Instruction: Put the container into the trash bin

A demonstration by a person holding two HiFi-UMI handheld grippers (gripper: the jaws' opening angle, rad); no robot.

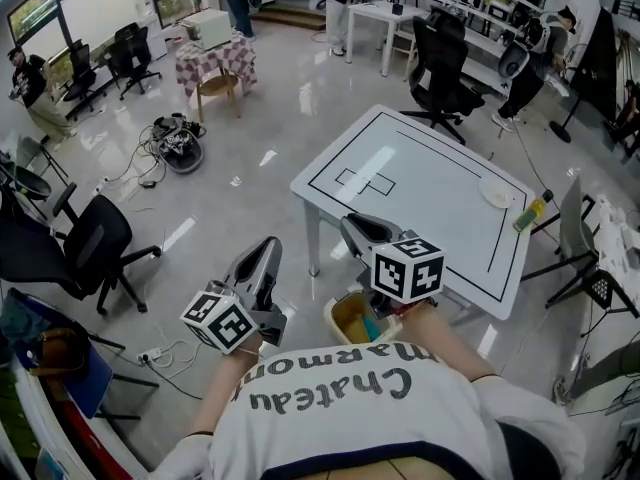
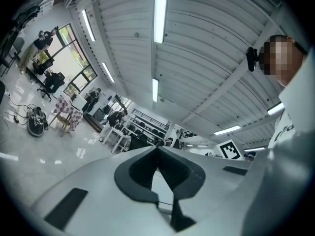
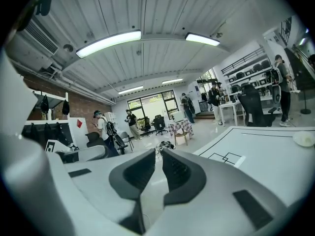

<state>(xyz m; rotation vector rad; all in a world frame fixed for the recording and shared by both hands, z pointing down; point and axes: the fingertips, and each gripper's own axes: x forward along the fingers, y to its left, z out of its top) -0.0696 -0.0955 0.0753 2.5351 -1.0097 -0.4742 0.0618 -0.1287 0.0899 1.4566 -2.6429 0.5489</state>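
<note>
With our left gripper closed and right gripper a slit apart, both empty, we can't tell whether the container is the teal thing in the trash bin or the shallow white dish on the table.

A glossy grey floor spreads beneath a white desk marked with black lines, with black office chairs scattered around. Windows line the far wall. Tube lights cross the ribbed ceiling.

Your floor is glossy with bright reflections. The white counter looks smooth, faintly shiny. Your left tool and right tool are matt grey plastic with ribbed dark pads.
</note>
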